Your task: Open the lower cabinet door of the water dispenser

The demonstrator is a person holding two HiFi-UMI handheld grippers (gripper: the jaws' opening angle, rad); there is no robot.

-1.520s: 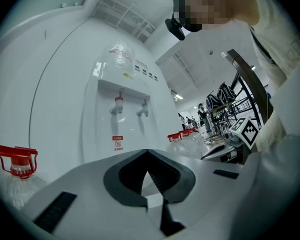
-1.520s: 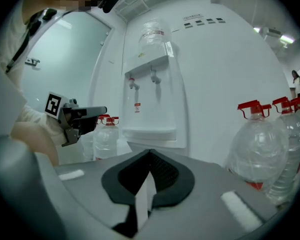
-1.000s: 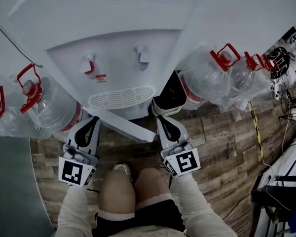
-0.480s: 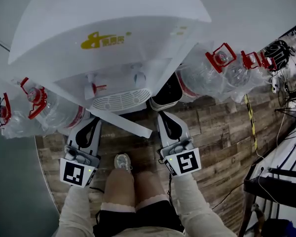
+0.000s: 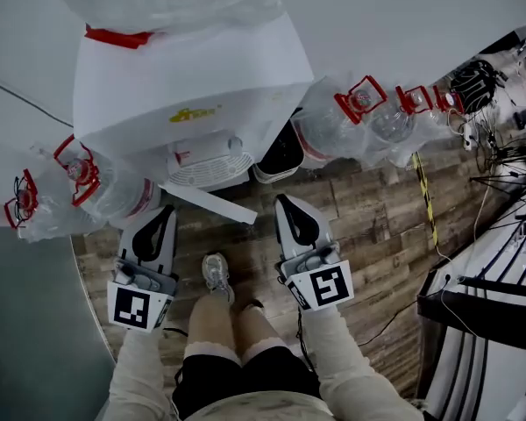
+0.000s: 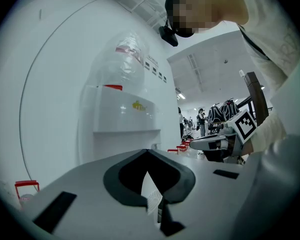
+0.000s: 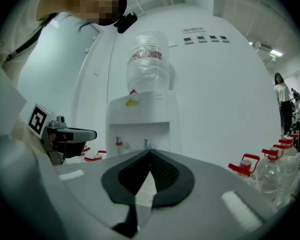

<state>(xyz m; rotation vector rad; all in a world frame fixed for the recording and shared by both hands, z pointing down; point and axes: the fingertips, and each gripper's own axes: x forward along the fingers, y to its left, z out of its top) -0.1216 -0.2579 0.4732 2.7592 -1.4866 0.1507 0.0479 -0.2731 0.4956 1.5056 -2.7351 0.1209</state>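
The white water dispenser (image 5: 184, 95) stands against the wall with a clear bottle (image 5: 184, 3) on top. Its lower cabinet door (image 5: 209, 203) juts out over the floor as a white panel, swung open. My left gripper (image 5: 162, 209) is left of the door's free edge and my right gripper (image 5: 285, 200) is right of it. Both are apart from the door, held level, and shut on nothing. In the left gripper view the closed tips (image 6: 148, 150) point at the dispenser (image 6: 122, 114). The right gripper (image 7: 150, 151) faces the dispenser's taps (image 7: 132, 143).
Clear water jugs with red handles lie left (image 5: 79, 182) and right (image 5: 359, 121) of the dispenser. A black bin (image 5: 280, 156) sits at its right side. The person's legs and a shoe (image 5: 215, 274) are between the grippers. Cables and stands (image 5: 491, 86) crowd the far right.
Both grippers and the head camera have risen. The dispenser now looks smaller and lower, and its top bottle has come into view. The door stays open; both grippers stay shut.
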